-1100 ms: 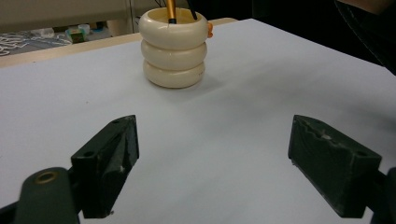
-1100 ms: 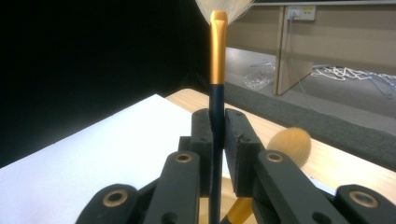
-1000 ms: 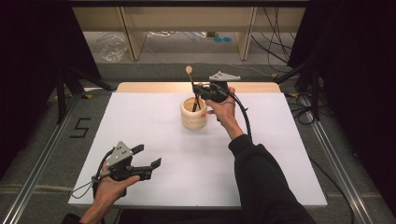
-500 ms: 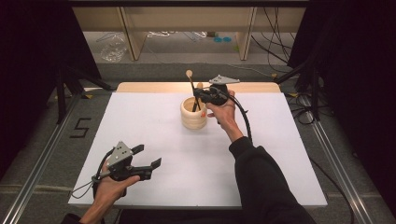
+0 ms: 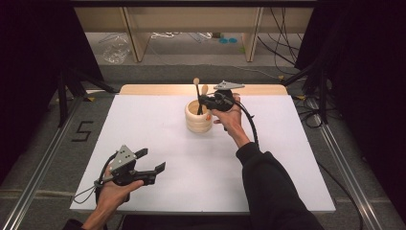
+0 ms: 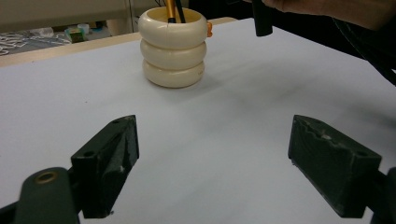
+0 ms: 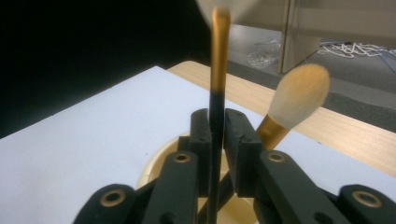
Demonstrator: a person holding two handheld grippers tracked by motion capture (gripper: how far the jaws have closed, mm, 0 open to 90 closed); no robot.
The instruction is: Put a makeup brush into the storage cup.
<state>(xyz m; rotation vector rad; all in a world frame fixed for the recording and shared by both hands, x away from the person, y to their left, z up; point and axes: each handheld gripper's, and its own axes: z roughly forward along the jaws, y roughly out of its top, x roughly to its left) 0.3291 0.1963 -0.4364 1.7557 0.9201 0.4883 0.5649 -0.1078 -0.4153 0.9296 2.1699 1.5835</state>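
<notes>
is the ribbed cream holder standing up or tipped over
Upright. The cream holder stands flat on the white table with its mouth upward, and two brush handles rise out of it; the fluffy brush leans aside.

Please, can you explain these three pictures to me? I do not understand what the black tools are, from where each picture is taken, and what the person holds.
A person works at a white table with a hand-held two-jaw gripper in each hand. The high view looks down from above; the other two cameras ride on the grippers and look along their black jaws. A cream ribbed holder stands on the table with makeup brushes in it. The right gripper, above the holder, has a thin brush between its jaws, which have just been opening slightly. A second fluffy brush leans beside it. The left gripper is open and holds nothing.
</notes>
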